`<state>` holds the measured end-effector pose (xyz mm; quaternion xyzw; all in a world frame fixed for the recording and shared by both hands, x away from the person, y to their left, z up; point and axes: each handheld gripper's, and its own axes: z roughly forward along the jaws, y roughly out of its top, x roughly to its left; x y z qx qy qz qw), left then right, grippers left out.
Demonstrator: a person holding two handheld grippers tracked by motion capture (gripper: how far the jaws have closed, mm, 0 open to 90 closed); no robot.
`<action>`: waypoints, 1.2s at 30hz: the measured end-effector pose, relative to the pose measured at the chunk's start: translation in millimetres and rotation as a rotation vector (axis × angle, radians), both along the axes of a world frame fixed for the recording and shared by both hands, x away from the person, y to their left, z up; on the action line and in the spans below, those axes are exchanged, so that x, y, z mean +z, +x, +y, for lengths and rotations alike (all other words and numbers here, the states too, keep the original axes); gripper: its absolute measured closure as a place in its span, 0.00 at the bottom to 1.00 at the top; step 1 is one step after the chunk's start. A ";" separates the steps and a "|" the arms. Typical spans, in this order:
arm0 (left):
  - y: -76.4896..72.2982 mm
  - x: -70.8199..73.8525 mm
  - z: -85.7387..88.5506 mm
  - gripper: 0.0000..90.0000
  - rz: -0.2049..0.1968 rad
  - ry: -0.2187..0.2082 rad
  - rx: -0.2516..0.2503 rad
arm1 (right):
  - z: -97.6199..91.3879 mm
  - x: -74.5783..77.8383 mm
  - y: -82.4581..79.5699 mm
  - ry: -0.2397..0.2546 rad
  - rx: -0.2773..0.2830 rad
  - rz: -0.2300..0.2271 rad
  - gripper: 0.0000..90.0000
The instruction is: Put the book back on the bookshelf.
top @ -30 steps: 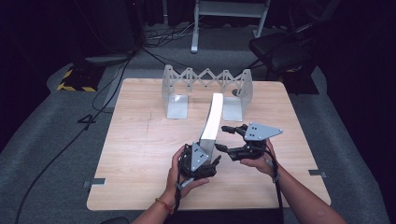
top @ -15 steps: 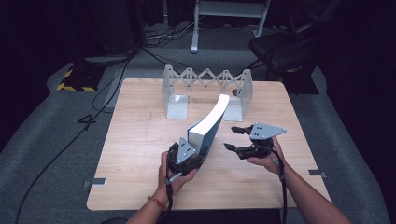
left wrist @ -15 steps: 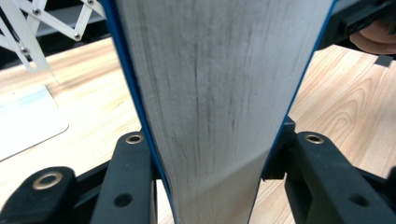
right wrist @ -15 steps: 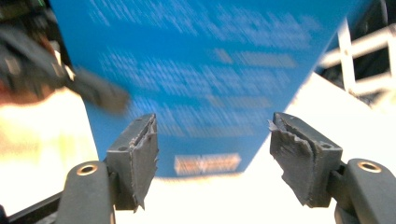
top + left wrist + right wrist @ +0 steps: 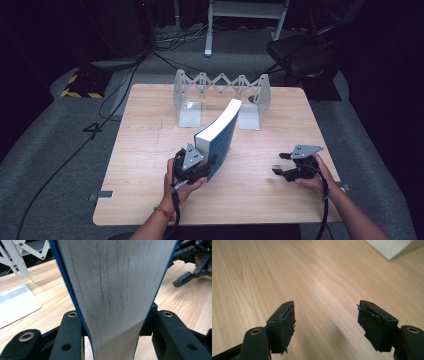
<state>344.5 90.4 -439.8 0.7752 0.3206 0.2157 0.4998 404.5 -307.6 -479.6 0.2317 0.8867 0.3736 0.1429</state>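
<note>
High view showed, at frame centre, the left gripper (image 5: pixel 202 162) clamping a blue book (image 5: pixel 220 135) tilted above the table (image 5: pixel 145 150); the right gripper (image 5: pixel 285 164) sat lower right. Left gripper view showed jaws pressing the book's (image 5: pixel 112 290) covers. Right gripper view showed the right gripper (image 5: pixel 325 323) gaping, empty, jaws just widening.

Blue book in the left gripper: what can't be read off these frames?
- Blue book, high view: too small for any cover text.
- Book's near end, high view: hidden behind the left gripper.
- Left gripper view: the page edge faces the camera, so both covers show edge-on; top cut off by the frame.
- Right gripper, high view: motion-blurred, fingertips unclear.
</note>
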 end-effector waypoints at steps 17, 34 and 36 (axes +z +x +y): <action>11.6 -2.3 5.0 0.63 0.028 -0.031 -0.056 | -34.7 -24.7 -15.7 0.056 -0.073 0.055 0.23; 27.5 -1.5 5.0 0.67 0.072 -0.088 -0.168 | -35.0 -24.8 -14.5 0.055 -0.066 0.056 0.23; 26.9 -1.3 2.9 0.66 0.078 -0.091 -0.184 | -35.1 -24.8 -14.5 0.055 -0.066 0.056 0.23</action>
